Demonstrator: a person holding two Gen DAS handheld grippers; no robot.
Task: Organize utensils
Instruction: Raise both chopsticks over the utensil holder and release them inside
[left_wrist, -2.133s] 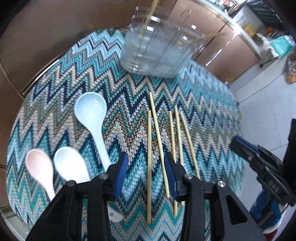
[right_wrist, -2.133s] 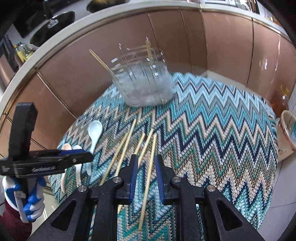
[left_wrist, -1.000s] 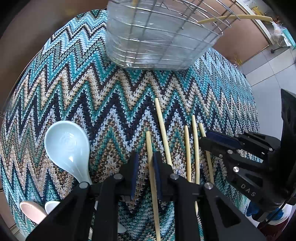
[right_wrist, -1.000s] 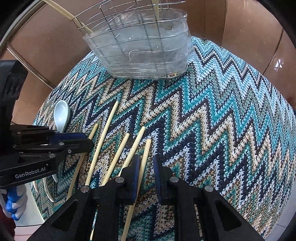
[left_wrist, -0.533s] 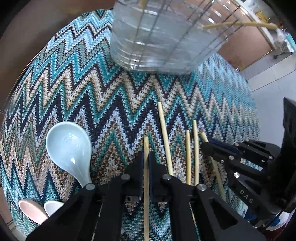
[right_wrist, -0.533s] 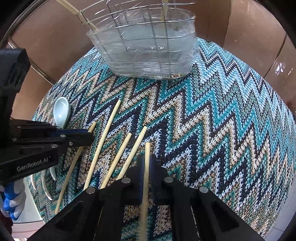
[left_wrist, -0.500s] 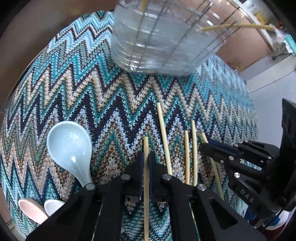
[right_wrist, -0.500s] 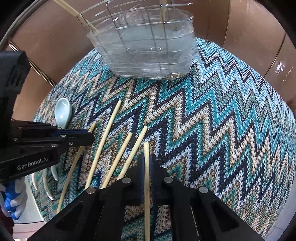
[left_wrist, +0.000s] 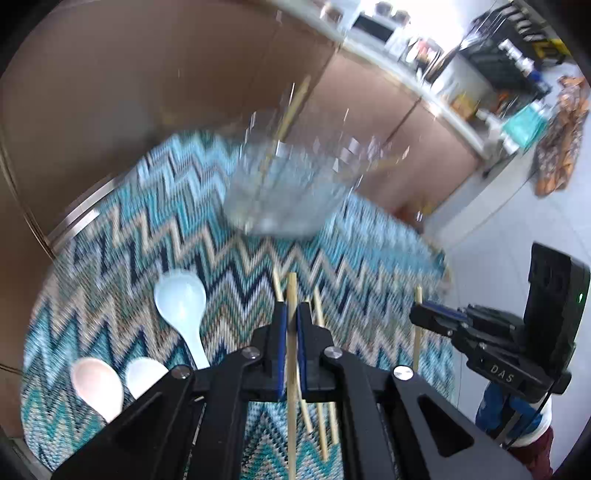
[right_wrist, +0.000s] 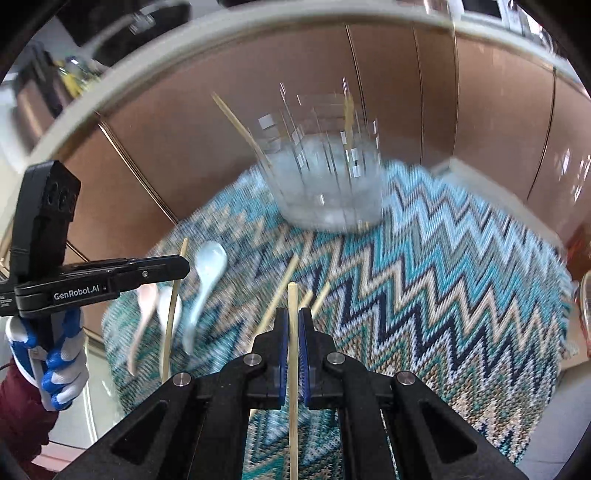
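The wire basket (left_wrist: 284, 188) and the zigzag cloth (right_wrist: 443, 295) are smeared by motion blur, so the basket's contents are hard to make out. Brown cabinet fronts (right_wrist: 184, 129) stand behind the basket. Nearer than the basket, the left gripper (left_wrist: 290, 325) pinches one chopstick (left_wrist: 291, 295) and the right gripper (right_wrist: 291, 328) pinches another chopstick (right_wrist: 292, 306), each running lengthwise between pressed jaws. Three spoons (left_wrist: 181, 299) lie left of the basket.

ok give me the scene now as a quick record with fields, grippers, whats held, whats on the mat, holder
left gripper: shut on a bamboo chopstick
right gripper: shut on another bamboo chopstick
zigzag teal knitted mat: three loose chopsticks, pale blue ceramic spoon, pink spoon, white spoon
clear wire-framed utensil holder: at the far edge of the mat, two chopsticks already standing in it; blurred
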